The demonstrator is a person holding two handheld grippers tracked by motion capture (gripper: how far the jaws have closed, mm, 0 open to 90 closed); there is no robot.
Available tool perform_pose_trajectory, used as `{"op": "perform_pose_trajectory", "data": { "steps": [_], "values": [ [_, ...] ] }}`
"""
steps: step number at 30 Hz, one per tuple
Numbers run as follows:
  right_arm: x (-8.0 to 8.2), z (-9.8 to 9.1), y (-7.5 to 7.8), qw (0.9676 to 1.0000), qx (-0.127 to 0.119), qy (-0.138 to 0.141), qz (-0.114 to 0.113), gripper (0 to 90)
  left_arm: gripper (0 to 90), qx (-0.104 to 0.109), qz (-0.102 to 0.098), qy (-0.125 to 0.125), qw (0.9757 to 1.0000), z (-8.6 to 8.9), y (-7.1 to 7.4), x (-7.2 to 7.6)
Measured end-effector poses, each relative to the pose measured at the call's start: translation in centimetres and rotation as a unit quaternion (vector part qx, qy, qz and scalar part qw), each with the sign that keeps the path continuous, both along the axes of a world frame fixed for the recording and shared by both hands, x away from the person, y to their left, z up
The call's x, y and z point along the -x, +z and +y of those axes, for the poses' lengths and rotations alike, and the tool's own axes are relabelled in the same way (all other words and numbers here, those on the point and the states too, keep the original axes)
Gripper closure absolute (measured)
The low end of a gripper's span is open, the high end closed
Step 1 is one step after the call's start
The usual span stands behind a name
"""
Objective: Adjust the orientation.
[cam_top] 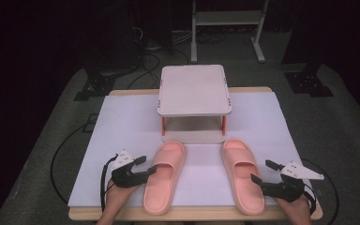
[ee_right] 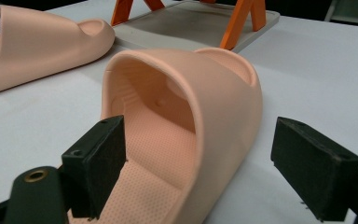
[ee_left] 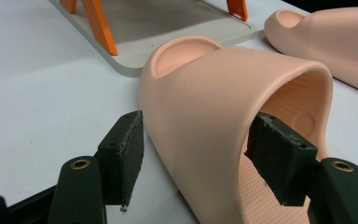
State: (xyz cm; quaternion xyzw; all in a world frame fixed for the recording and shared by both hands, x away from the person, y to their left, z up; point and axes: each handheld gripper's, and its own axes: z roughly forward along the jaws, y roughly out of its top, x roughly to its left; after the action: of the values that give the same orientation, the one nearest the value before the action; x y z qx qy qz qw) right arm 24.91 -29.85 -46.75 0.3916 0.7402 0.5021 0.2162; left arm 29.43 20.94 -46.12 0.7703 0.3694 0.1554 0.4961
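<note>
Two pink foam slippers lie toes-forward on the white mat. My left gripper (cam_top: pixel 148 165) sits at the left slipper (cam_top: pixel 165 176) and straddles the left side of its strap (ee_left: pixel 205 93). One pad (ee_left: pixel 123 154) stands just outside the wall and the other pad (ee_left: pixel 279 161) sits inside the opening, neither pressing. My right gripper (cam_top: pixel 260 170) stands wide open across the outer side of the right slipper (cam_top: pixel 243 178). In the right gripper view one pad (ee_right: pixel 98 163) is inside this slipper (ee_right: pixel 214 98) and the other (ee_right: pixel 312 168) is well clear outside.
A small two-tier rack (cam_top: pixel 194 89) with orange legs stands on the mat just beyond the slippers' toes; its base plate (ee_left: pixel 168 28) (ee_right: pixel 186 23) lies close ahead of both grippers. The mat (cam_top: pixel 122 126) reaches near the table's front edge. Cables trail on the floor.
</note>
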Motion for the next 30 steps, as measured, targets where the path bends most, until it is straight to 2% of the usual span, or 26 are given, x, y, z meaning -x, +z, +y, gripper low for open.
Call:
{"op": "perform_pose_trajectory", "data": {
  "steps": [7, 9, 13, 15, 16, 23, 24, 30],
  "values": [
    [-0.3, 0.2, -0.2, 1.0, 0.0, 0.0, 0.009, 17.8, 36.3, -0.005, 0.002, -0.004, 1.0, -0.3, -0.1, 0.0],
    [-0.6, 0.3, -0.2, 0.9999, 0.003, -0.002, 0.014, 20.5, 36.4, -0.002, 0.005, -0.008, 1.0, -0.6, -0.2, 0.0],
    [-0.7, 0.3, -0.2, 0.9999, 0.006, -0.001, 0.011, 22.4, 37.8, -0.016, 0.001, -0.012, 0.9998, -1.0, -0.1, 0.0],
    [-0.8, 0.4, -0.2, 0.9999, 0.011, -0.002, 0.012, 27.0, 39.2, -0.008, 0.005, -0.014, 0.9999, -1.1, -0.2, 0.0],
    [-0.9, 0.4, -0.2, 0.9998, 0.01, -0.002, 0.015, 28.0, 39.3, -0.021, 0.004, -0.017, 0.9996, -1.2, -0.2, -0.1],
    [-1.3, 0.9, -0.2, 0.9996, 0.024, -0.002, 0.014, 36.4, 45.8, -0.022, 0.006, -0.016, 0.9996, -1.2, -0.3, -0.1],
    [-1.4, 1.2, -0.2, 0.9994, 0.032, -0.001, 0.01, 40.3, 46.2, -0.024, 0.007, -0.017, 0.9995, -1.3, -0.4, -0.1],
    [-1.5, 1.6, -0.3, 0.9987, 0.049, -0.007, 0.006, 47.0, 49.0, -0.031, 0.007, -0.02, 0.9993, -1.5, -0.5, -0.2]
  ]
}}
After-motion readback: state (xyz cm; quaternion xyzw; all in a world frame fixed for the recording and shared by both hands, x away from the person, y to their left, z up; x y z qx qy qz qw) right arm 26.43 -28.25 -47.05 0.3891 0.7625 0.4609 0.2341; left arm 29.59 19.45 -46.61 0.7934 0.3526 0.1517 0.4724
